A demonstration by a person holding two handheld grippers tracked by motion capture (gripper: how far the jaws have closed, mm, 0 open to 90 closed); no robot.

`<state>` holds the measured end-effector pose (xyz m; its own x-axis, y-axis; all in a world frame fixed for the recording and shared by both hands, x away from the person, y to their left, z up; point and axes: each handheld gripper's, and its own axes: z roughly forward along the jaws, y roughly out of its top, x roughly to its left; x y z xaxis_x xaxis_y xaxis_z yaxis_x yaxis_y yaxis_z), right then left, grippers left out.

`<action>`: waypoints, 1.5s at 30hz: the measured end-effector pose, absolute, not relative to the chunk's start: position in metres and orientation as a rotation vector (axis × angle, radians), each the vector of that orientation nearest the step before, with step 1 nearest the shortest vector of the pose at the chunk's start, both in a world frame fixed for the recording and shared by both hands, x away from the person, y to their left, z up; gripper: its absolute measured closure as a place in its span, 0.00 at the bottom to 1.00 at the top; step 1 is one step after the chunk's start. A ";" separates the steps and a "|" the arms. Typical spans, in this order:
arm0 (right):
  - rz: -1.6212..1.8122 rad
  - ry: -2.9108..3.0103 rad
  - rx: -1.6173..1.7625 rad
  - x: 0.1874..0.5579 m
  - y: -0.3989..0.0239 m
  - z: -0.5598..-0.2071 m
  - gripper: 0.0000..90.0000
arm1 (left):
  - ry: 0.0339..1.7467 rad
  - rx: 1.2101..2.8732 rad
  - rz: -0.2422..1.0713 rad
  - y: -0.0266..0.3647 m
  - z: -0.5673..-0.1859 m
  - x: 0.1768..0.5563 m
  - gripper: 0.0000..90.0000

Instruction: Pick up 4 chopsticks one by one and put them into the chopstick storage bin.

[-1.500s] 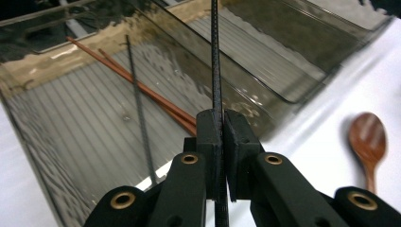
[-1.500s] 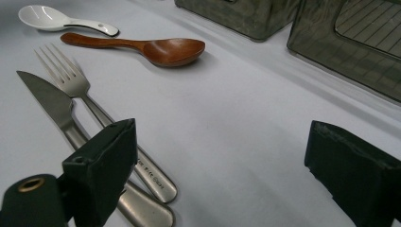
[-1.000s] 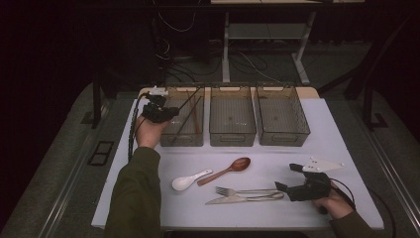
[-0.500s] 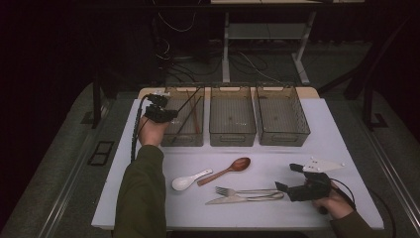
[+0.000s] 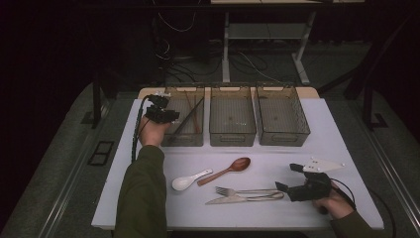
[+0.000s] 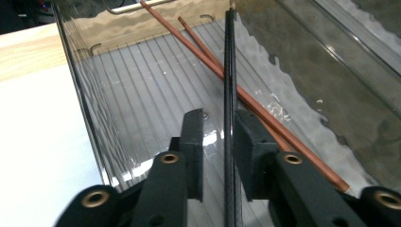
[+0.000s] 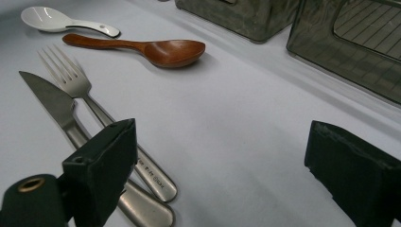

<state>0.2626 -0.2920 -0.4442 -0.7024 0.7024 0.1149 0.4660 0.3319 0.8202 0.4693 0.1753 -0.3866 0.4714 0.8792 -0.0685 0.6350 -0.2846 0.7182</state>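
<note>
Three smoky plastic bins stand in a row at the far side of the table [image 5: 346, 148]. The left tool [image 6: 219, 142] hangs over the near end of the left bin [image 5: 184, 119], where a black chopstick [image 6: 230, 94] runs straight up between its jaws. The jaws have just been opening; a gap shows on the left pad's side, while the right pad sits so near the stick that contact cannot be ruled out. Judgement: this is a release, and the stick is being let go to lie with the two reddish-brown chopsticks [image 6: 246, 99] already slanting across the ribbed floor. Sorting by kind seems the reason for the placement.

The right tool [image 7: 222, 156] rests low at the near right of the table, jaws wide apart with nothing between them. Its left jaw sits just beside the handles of the fork [image 7: 80, 90] and knife [image 7: 52, 104], likely staged for the next pick.

Other items on the table: a wooden spoon [image 5: 228, 168] and a white ceramic spoon [image 5: 187, 180], side by side near the middle. The middle bin [image 5: 232, 119] and right bin [image 5: 282, 119] look empty. The fork and knife handles overlap, which could hamper a clean single grasp. A grey three-cornered plate rides on top of the right tool.
</note>
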 end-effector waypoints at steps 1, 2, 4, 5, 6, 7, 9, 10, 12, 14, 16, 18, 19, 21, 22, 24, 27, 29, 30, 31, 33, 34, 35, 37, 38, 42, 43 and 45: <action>1.306 2.339 1.053 0.263 -0.292 -0.444 0.11 | 1.246 2.024 0.446 0.175 -0.386 0.469 0.76; 1.305 2.341 1.052 0.263 -0.292 -0.444 0.11 | 1.237 2.021 0.446 0.175 -0.386 0.469 0.74; 1.305 2.342 1.052 0.263 -0.292 -0.444 0.11 | 1.219 2.018 0.442 0.175 -0.385 0.468 0.72; 1.303 2.342 1.049 0.263 -0.292 -0.444 0.11 | 1.210 2.013 0.439 0.175 -0.385 0.468 0.71; 1.304 2.342 1.051 0.263 -0.292 -0.444 0.11 | 1.206 2.011 0.439 0.175 -0.384 0.468 0.69; 1.305 2.342 1.051 0.263 -0.292 -0.444 0.11 | 1.199 2.003 0.434 0.175 -0.383 0.467 0.68; 1.304 2.343 1.050 0.263 -0.292 -0.444 0.11 | 1.181 2.002 0.427 0.175 -0.382 0.466 0.66; 1.303 2.343 1.050 0.263 -0.292 -0.444 0.11 | 1.176 1.995 0.422 0.175 -0.381 0.465 0.65; 1.303 2.342 1.051 0.263 -0.292 -0.444 0.11 | 1.150 2.003 0.410 0.175 -0.379 0.464 0.62; 1.304 2.342 1.050 0.263 -0.292 -0.444 0.11 | 1.128 2.003 0.405 0.175 -0.376 0.462 0.59; 1.303 2.343 1.050 0.263 -0.292 -0.444 0.11 | 1.107 2.000 0.389 0.174 -0.374 0.460 0.56; 1.302 2.343 1.050 0.263 -0.292 -0.444 0.11 | 1.080 2.009 0.390 0.173 -0.372 0.457 0.53; 1.304 2.342 1.051 0.262 -0.292 -0.444 0.11 | 1.065 2.012 0.393 0.172 -0.370 0.456 0.52; 1.303 2.342 1.051 0.262 -0.292 -0.444 0.11 | 1.037 2.012 0.391 0.171 -0.367 0.453 0.50; 1.303 2.341 1.051 0.263 -0.292 -0.444 0.11 | 1.021 2.013 0.386 0.170 -0.365 0.451 0.49; 1.302 2.342 1.051 0.263 -0.292 -0.444 0.11 | 0.997 2.021 0.379 0.168 -0.363 0.448 0.46; 1.302 2.341 1.051 0.262 -0.292 -0.444 0.11 | 0.970 2.034 0.355 0.165 -0.360 0.444 0.43; 1.303 2.342 1.052 0.262 -0.291 -0.444 0.11 | 0.946 2.042 0.354 0.164 -0.358 0.440 0.41; 1.303 2.341 1.052 0.262 -0.291 -0.444 0.11 | 0.945 2.032 0.344 0.163 -0.357 0.438 0.40; 1.304 2.341 1.052 0.262 -0.292 -0.444 0.11 | 0.934 2.023 0.335 0.162 -0.356 0.436 0.39; 1.304 2.338 1.052 0.262 -0.292 -0.444 0.11 | 0.916 2.011 0.332 0.161 -0.354 0.430 0.37; 1.304 2.338 1.052 0.262 -0.292 -0.444 0.11 | 0.907 2.009 0.332 0.160 -0.353 0.427 0.37; 1.304 2.338 1.051 0.262 -0.292 -0.444 0.11 | 0.900 2.005 0.326 0.160 -0.353 0.424 0.36; 1.301 2.338 1.053 0.262 -0.293 -0.444 0.11 | 0.881 2.004 0.317 0.159 -0.351 0.417 0.34; 1.303 2.337 1.053 0.262 -0.293 -0.444 0.11 | 0.872 2.006 0.315 0.159 -0.350 0.414 0.34; 1.308 2.332 1.051 0.261 -0.293 -0.443 0.11 | 0.842 2.005 0.300 0.157 -0.349 0.398 0.31; 1.309 2.331 1.050 0.261 -0.292 -0.443 0.11 | 0.835 2.006 0.298 0.157 -0.349 0.394 0.30; 1.308 2.335 1.046 0.261 -0.291 -0.443 0.11 | 0.821 2.010 0.295 0.157 -0.349 0.386 0.29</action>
<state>0.2610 -0.2912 -0.4435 -0.7041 0.7015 0.1100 0.4602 0.3328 0.8231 0.3860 0.1567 -0.3486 0.7493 0.6531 -0.1094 0.4339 -0.3595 0.8261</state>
